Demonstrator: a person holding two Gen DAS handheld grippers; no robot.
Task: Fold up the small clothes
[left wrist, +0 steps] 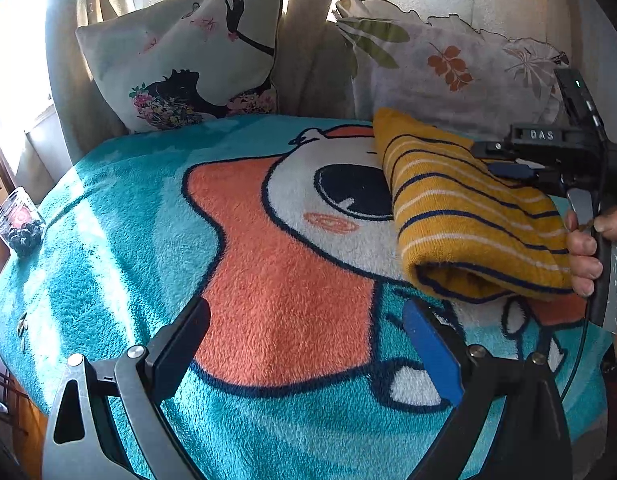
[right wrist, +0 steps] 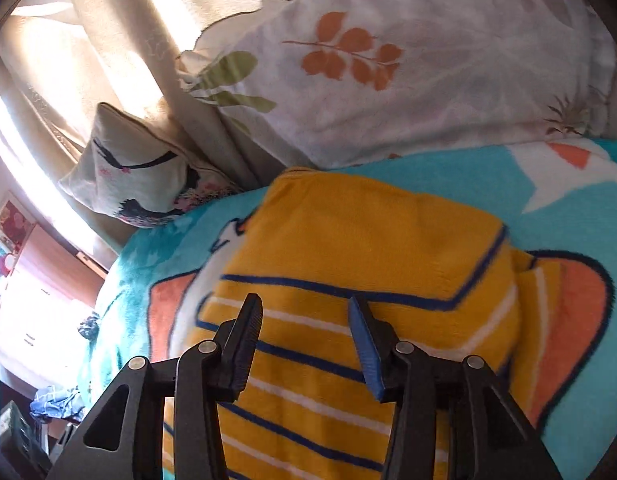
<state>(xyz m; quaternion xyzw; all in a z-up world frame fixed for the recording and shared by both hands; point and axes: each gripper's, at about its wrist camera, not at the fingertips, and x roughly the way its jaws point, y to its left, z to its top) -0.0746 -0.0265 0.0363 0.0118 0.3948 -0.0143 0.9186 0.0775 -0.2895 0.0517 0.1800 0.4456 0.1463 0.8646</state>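
Note:
A small mustard-yellow knit sweater (left wrist: 464, 216) with blue and white stripes lies folded on a teal cartoon fleece blanket (left wrist: 120, 264). In the left wrist view my left gripper (left wrist: 308, 320) is open and empty over the blanket, left of and nearer than the sweater. The right gripper's body (left wrist: 564, 160) sits over the sweater's right side. In the right wrist view my right gripper (right wrist: 306, 312) is open just above the sweater (right wrist: 348, 248), holding nothing.
Two cushions lean at the back: a printed one (left wrist: 188, 52) at left and a leaf-patterned one (left wrist: 448, 60) at right, with curtains behind. A glass jar (left wrist: 18, 220) stands at the blanket's left edge. The blanket drops off at left.

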